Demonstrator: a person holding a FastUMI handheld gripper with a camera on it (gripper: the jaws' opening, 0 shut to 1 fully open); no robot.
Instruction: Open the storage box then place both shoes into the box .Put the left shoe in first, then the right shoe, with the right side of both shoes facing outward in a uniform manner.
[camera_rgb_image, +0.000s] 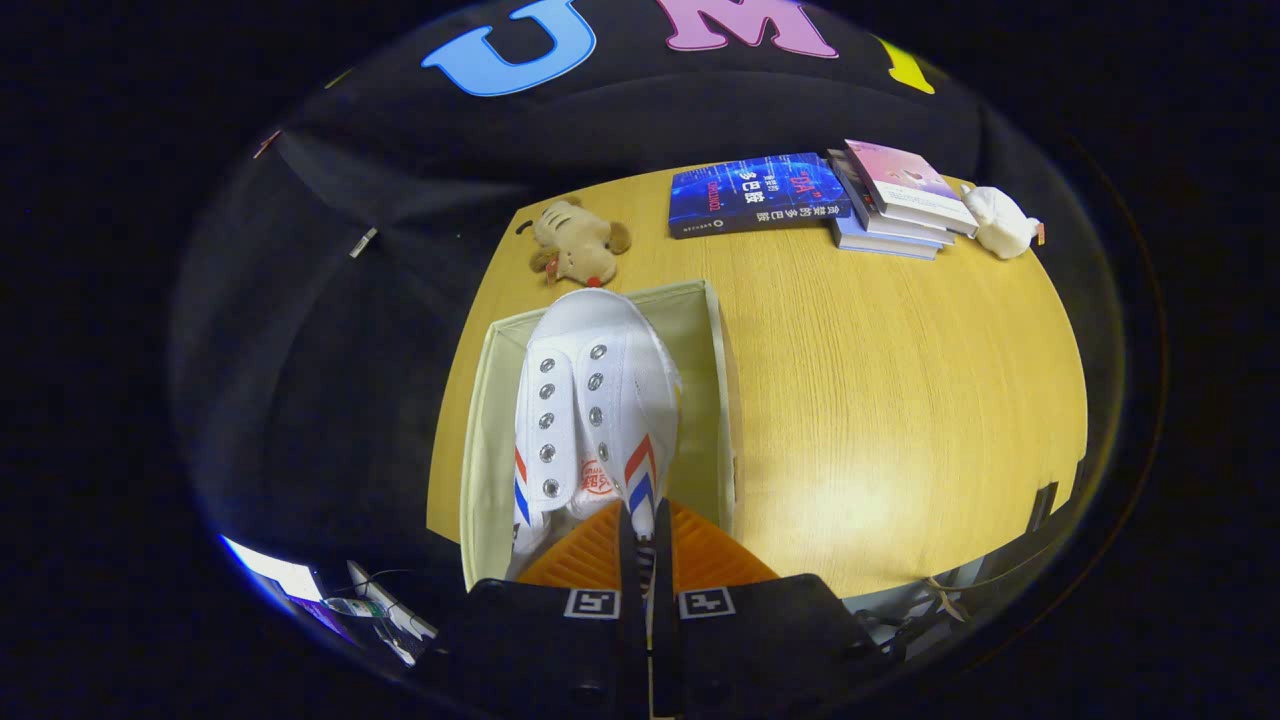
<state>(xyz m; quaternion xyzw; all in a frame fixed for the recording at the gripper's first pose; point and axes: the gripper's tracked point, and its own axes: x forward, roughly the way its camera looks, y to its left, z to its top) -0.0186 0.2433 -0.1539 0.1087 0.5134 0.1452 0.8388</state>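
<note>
A white canvas shoe (590, 400) with metal eyelets and red and blue stripes hangs toe-forward over the open cream storage box (485, 440), which stands at the near left of the wooden table (880, 400). My gripper (645, 540) is shut on the shoe, its fingers pinching the right side wall of the shoe's collar near the stripes. The shoe's toe reaches the box's far wall. Whether another shoe lies beneath it in the box is hidden.
A brown plush toy (575, 245) lies just beyond the box. Further back are a blue book (755, 195), a stack of books (900, 200) and a white plush toy (1005, 222). Bare wood spreads to the right of the box.
</note>
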